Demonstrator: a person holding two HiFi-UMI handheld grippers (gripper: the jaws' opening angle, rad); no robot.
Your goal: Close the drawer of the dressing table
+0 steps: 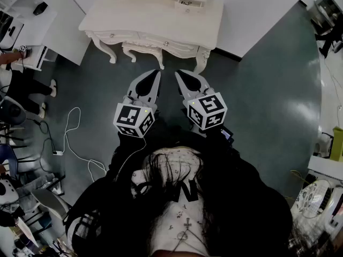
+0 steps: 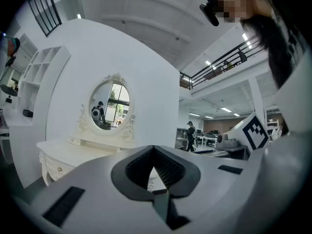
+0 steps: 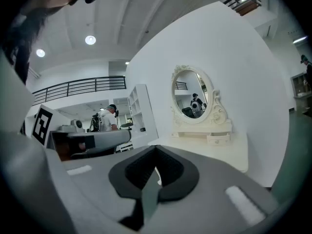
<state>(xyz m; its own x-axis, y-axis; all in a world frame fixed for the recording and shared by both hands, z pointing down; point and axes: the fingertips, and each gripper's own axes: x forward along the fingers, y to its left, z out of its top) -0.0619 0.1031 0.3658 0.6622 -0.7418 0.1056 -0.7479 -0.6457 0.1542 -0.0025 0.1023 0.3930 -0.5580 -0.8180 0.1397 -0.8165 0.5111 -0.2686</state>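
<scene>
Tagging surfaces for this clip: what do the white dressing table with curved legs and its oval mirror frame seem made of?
The white dressing table looks like painted wood, satin finish: carved scrolled legs, moulded edges; resin possible. Its oval mirror frame looks alike, ornate scrolls around reflective glass.

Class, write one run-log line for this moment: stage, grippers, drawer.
stage: pre-contact | left gripper: shut, empty | right gripper: shut, empty | dressing table: ahead, untouched | small top drawer: looks ajar

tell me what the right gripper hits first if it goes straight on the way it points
Most likely the dressing table: the right gripper, shut and empty, aims at its front, with nothing visible in between. Where on the front it would land is unclear.
</scene>
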